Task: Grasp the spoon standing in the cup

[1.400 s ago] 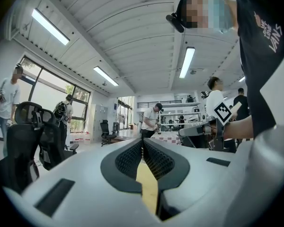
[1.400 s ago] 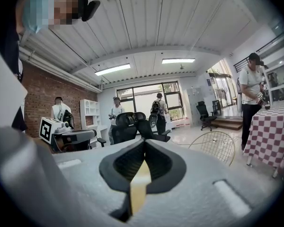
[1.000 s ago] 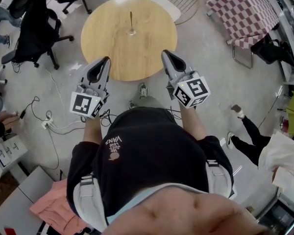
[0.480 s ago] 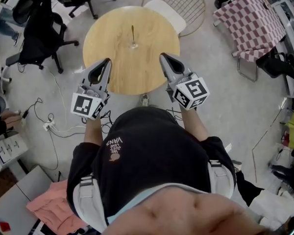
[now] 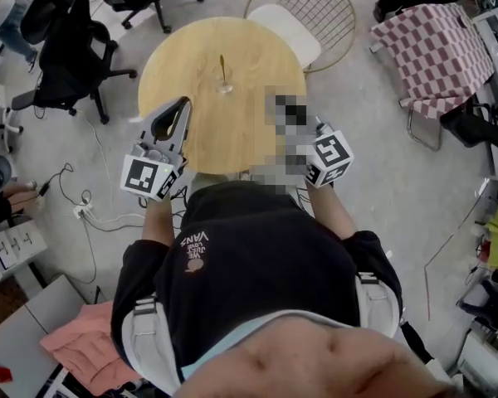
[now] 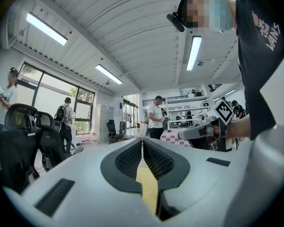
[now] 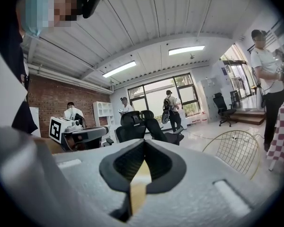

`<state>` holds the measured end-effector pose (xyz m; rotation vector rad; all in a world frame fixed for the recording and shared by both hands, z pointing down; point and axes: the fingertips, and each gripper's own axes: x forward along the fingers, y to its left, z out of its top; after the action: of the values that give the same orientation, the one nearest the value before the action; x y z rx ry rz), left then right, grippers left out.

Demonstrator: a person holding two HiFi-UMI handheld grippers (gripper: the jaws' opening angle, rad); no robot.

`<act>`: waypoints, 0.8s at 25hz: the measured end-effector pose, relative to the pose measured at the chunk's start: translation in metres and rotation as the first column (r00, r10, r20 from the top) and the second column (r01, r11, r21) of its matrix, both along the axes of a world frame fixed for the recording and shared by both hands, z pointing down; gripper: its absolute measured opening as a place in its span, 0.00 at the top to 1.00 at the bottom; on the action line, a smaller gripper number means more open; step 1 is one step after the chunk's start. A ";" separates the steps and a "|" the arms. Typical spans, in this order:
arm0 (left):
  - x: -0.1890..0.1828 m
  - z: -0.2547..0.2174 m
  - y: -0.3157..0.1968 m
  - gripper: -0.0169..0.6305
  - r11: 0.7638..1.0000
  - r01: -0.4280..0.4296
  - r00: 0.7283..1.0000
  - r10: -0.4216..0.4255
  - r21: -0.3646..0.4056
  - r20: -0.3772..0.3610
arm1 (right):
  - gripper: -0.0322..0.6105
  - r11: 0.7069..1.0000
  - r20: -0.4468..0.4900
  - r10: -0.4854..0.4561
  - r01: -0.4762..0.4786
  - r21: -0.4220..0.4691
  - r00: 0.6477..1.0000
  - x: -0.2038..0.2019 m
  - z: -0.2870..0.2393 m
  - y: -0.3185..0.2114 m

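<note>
A clear cup [image 5: 225,86] with a spoon [image 5: 222,67] standing upright in it sits near the middle of the round wooden table [image 5: 257,65]. My left gripper [image 5: 183,104] hangs over the table's near left edge, short of the cup. Its jaws are shut with nothing between them [image 6: 143,142]. My right gripper [image 7: 144,143] is also shut and empty. In the head view a mosaic patch covers its jaws over the table's near right edge, and only its marker cube [image 5: 330,157] shows. Both grippers point up and away from the table, so neither gripper view shows the cup.
A wire chair with a white seat [image 5: 292,23] stands behind the table. Black office chairs [image 5: 70,40] are at the left and a checked cloth [image 5: 436,48] at the right. Cables and a power strip [image 5: 81,212] lie on the floor. People stand in the room [image 6: 156,119].
The table with the cup has come nearer to me in the head view. Both grippers now overlap its near edge, and their jaws stay shut.
</note>
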<state>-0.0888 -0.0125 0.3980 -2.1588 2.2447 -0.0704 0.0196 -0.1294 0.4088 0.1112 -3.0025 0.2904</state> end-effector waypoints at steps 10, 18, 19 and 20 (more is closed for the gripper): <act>-0.027 0.006 -0.021 0.96 0.996 -0.085 0.996 0.085 -0.013 -0.026 | 0.95 0.997 -0.015 0.076 -0.076 -0.017 0.997 -0.023 0.003 -0.012; -0.066 -0.003 -0.039 0.96 0.979 -0.204 0.979 0.204 -0.012 -0.002 | 0.95 0.983 -0.016 0.178 -0.179 -0.033 0.984 -0.049 -0.002 -0.008; -0.070 -0.003 -0.043 0.96 0.976 -0.219 0.976 0.219 -0.012 0.002 | 0.95 0.980 -0.017 0.194 -0.194 -0.033 0.981 -0.050 -0.002 -0.008; -0.073 -0.004 -0.046 0.96 0.972 -0.235 0.972 0.235 -0.012 0.005 | 0.95 0.977 -0.018 0.210 -0.211 -0.034 0.977 -0.051 -0.002 -0.009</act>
<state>-0.1619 -0.0588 0.3942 -2.4074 1.9717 -0.0844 -0.0318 -0.1380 0.4070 0.4282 -2.9718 0.3622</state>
